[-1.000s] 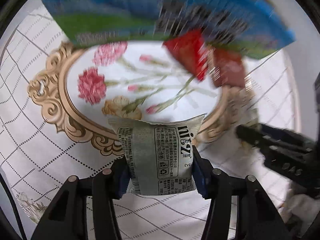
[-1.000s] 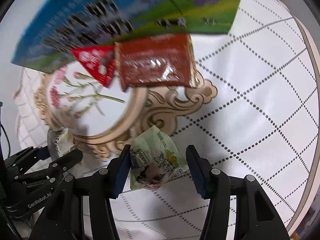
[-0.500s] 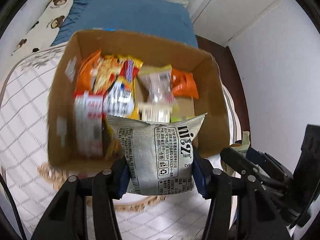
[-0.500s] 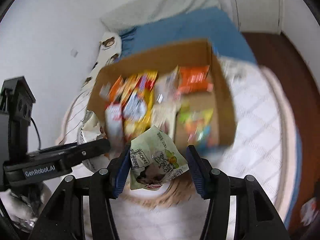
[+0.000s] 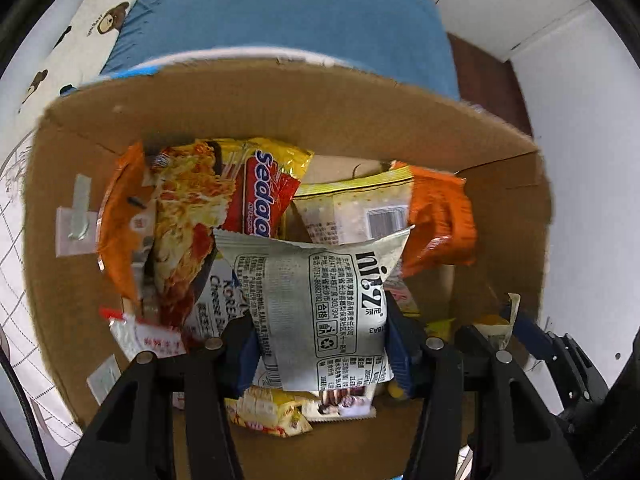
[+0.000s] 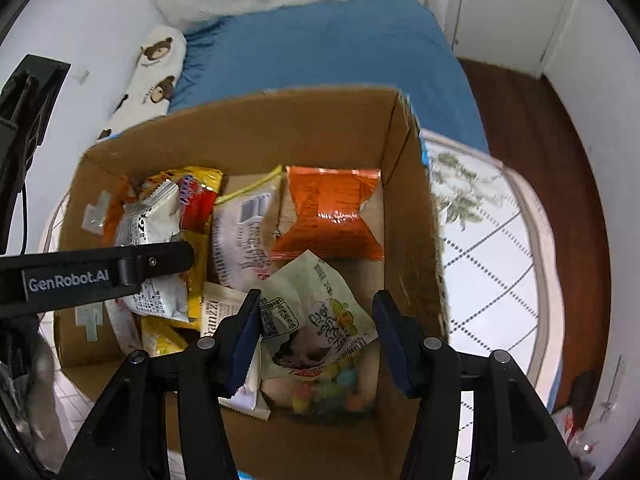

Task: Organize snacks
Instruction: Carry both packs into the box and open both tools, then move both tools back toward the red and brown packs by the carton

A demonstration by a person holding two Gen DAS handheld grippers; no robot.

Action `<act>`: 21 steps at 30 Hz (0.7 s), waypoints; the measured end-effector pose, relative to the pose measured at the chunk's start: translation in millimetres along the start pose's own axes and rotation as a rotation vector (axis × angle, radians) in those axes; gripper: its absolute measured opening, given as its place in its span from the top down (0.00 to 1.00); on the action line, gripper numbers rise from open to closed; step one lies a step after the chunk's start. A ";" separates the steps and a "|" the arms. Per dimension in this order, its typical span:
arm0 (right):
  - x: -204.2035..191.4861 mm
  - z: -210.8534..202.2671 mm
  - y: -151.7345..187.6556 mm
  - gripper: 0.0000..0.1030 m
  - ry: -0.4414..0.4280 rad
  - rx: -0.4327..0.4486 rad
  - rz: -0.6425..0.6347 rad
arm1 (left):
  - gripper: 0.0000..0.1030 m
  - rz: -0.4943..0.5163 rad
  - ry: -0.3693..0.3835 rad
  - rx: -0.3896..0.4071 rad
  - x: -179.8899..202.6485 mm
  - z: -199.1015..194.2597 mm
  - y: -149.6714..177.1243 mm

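An open cardboard box (image 5: 320, 112) with several snack packs inside fills the left wrist view. My left gripper (image 5: 320, 316) hangs over its middle, its pads still pressing a grey-silver printed packet (image 5: 320, 292) while the jaws are opening. The right wrist view has the same box (image 6: 280, 120) below my right gripper (image 6: 316, 300). That gripper's jaws are opening too, with a pale green snack packet (image 6: 316, 320) still caught between them, above the box's right half. A left finger (image 6: 152, 264) and its grey packet (image 6: 148, 224) appear at the left there.
An orange packet (image 6: 332, 216), a yellow-red noodle pack (image 5: 188, 220) and other packs lie in the box. Behind it are a blue bed (image 6: 320, 40) and a bear-print pillow (image 6: 156, 64). A white checked tablecloth (image 6: 500, 248) and wooden floor (image 6: 540, 140) lie to the right.
Both grippers have travelled from over the flowered tablecloth to above the open box, carrying their packets. The box now fills both views and sits much closer.
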State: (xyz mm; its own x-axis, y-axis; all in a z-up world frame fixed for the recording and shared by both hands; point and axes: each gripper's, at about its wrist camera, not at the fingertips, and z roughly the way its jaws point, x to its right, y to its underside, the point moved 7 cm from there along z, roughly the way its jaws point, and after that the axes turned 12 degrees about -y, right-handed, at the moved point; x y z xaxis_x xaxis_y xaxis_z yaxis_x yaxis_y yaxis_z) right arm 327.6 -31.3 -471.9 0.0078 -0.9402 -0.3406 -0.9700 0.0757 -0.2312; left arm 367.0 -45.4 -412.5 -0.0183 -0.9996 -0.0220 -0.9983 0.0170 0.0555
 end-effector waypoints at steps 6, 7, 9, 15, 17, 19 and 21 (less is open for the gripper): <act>5.8 23.1 -4.7 0.10 0.008 -0.028 0.019 | 0.17 0.006 -0.023 0.028 -3.6 4.7 -8.1; 4.9 20.8 -2.6 0.09 0.014 -0.032 0.015 | 0.17 0.004 -0.029 0.035 -5.1 3.2 -8.0; 4.1 22.7 -1.0 0.09 0.027 -0.036 0.008 | 0.17 0.010 -0.050 0.059 -9.0 -2.1 -6.4; 3.7 14.3 3.0 0.09 0.034 -0.017 0.013 | 0.17 0.032 -0.103 0.152 -23.1 -22.6 7.6; 2.7 5.0 7.6 0.09 0.029 -0.007 0.017 | 0.17 0.032 -0.106 0.179 -28.3 -29.8 15.7; 1.5 -3.5 12.6 0.09 0.035 0.006 0.011 | 0.17 0.031 -0.112 0.215 -32.0 -35.4 23.8; 0.4 -15.2 21.3 0.09 0.037 0.019 0.005 | 0.17 0.032 -0.124 0.258 -36.2 -40.8 30.3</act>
State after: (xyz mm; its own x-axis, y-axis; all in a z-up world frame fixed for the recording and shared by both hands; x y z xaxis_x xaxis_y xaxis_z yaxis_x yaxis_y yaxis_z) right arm 303.2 -35.1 -463.0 -0.0066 -0.9512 -0.3084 -0.9652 0.0867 -0.2468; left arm 339.7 -9.6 -369.3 -0.0410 -0.9883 -0.1470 -0.9779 0.0699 -0.1970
